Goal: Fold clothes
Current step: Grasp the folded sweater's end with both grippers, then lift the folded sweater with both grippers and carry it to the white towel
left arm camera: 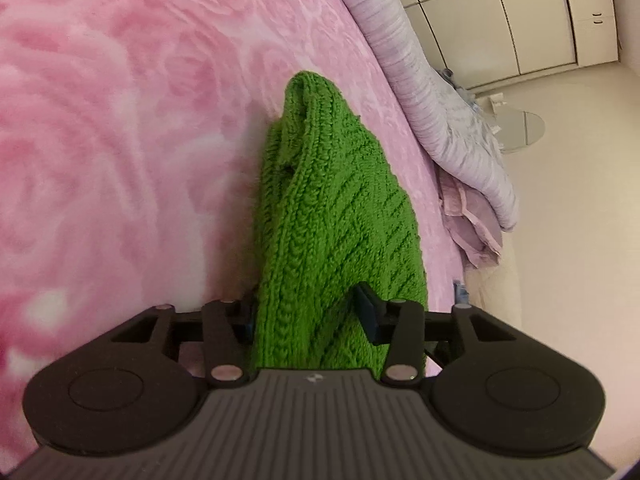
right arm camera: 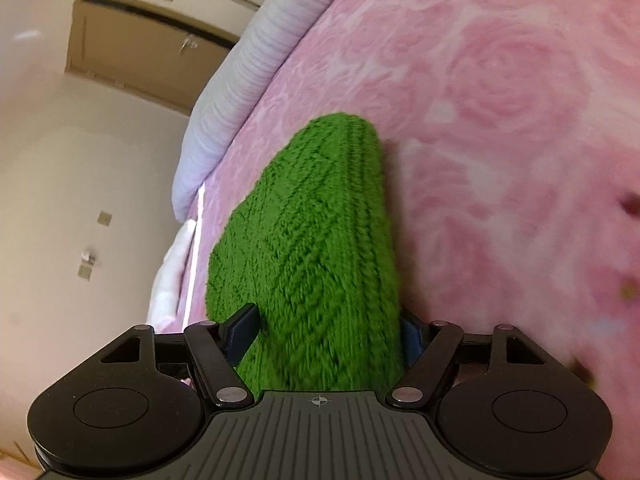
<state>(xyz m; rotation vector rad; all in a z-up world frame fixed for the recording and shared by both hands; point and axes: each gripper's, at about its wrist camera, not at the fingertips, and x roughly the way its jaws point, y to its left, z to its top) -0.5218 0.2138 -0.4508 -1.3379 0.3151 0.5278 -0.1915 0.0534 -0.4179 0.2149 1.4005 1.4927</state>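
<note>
Knit sweater clamped between fingers of left gripper and right gripper, hanging over bedspread; rolled duvet along bed's far edge.

Bright green cable-knit sweater, pink rose-patterned bedspread, pale lilac striped quilt along the bed's edge, cream wardrobe doors, black grippers with blue pads, beige floor

One green knitted sweater, two tongs, one pink rose-patterned bed, one striped lilac pillow, one wardrobe.
</note>
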